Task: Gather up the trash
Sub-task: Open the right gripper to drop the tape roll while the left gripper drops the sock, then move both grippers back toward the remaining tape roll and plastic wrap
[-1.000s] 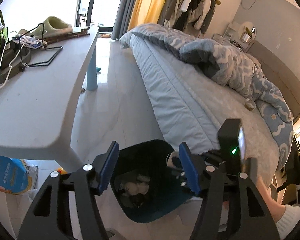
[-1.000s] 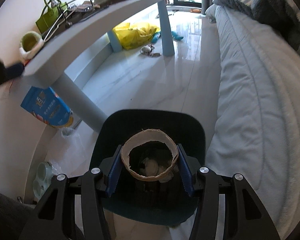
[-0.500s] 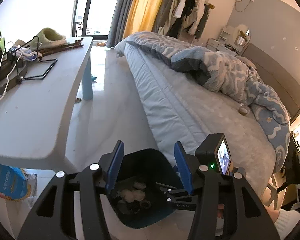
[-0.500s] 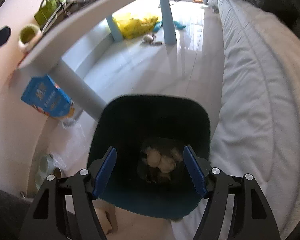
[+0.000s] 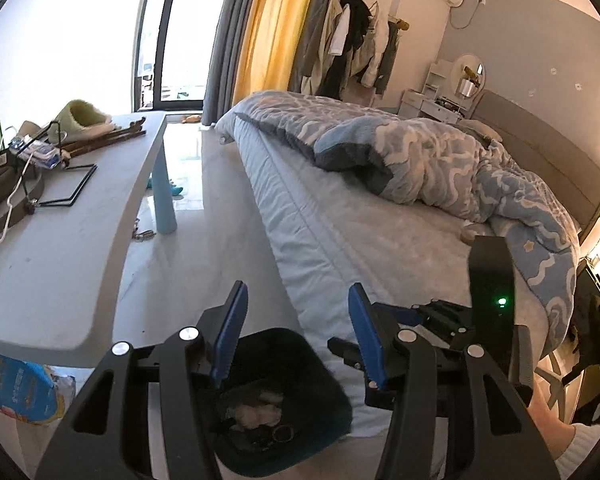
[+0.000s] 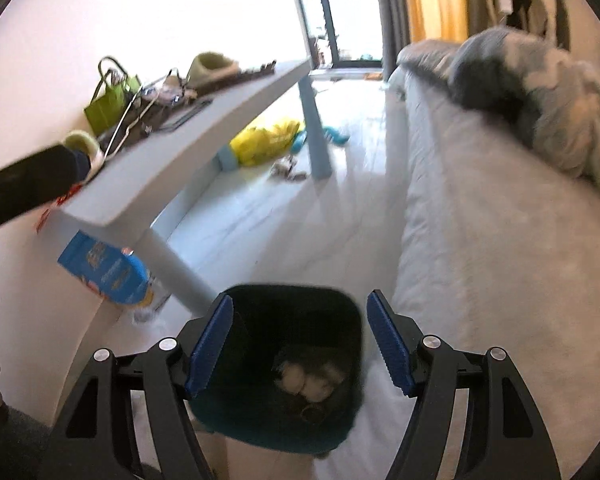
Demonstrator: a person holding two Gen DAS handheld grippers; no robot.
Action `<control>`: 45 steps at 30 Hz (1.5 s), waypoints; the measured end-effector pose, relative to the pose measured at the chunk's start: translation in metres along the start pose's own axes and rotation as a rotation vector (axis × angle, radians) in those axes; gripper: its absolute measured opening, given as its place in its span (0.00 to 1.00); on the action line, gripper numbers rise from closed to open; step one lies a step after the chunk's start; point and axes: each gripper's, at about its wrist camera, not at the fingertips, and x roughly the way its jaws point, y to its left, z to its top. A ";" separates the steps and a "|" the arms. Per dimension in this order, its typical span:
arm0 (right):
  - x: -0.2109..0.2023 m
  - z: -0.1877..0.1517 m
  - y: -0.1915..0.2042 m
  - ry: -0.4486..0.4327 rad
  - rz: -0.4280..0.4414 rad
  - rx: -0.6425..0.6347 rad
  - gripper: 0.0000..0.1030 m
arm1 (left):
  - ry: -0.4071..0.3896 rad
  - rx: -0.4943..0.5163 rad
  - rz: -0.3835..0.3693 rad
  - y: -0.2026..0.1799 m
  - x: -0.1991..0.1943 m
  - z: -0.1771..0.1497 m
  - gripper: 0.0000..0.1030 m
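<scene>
A dark teal plastic trash bin [image 6: 296, 364] with rounded corners stands on the pale floor, between the corner leg of the grey tabletop [image 6: 204, 128] and the edge of the bed [image 6: 496, 248]. Crumpled whitish tissues [image 6: 306, 382] and dark scraps lie at its bottom. The right gripper [image 6: 300, 346] hangs above it, fingers spread and empty. The left gripper [image 5: 294, 340] is likewise spread, grasping nothing. A blue printed package [image 6: 104, 268] under the tabletop carries writing too blurred to read.
</scene>
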 end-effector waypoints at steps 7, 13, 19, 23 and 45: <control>-0.028 0.000 -0.024 -0.052 -0.052 -0.008 0.69 | -0.005 0.019 -0.036 -0.031 0.012 0.005 0.53; -0.049 -0.005 -0.055 -0.077 -0.077 0.043 0.69 | 0.008 0.048 -0.062 -0.061 0.026 0.008 0.53; -0.070 -0.013 -0.086 -0.097 -0.119 0.085 0.70 | 0.020 0.061 -0.096 -0.088 0.041 0.009 0.53; -0.078 -0.015 -0.102 -0.105 -0.133 0.106 0.70 | 0.015 0.070 -0.109 -0.105 0.046 0.013 0.53; -0.107 -0.011 -0.228 -0.128 -0.296 0.199 0.73 | 0.037 0.092 -0.169 -0.164 0.116 0.041 0.76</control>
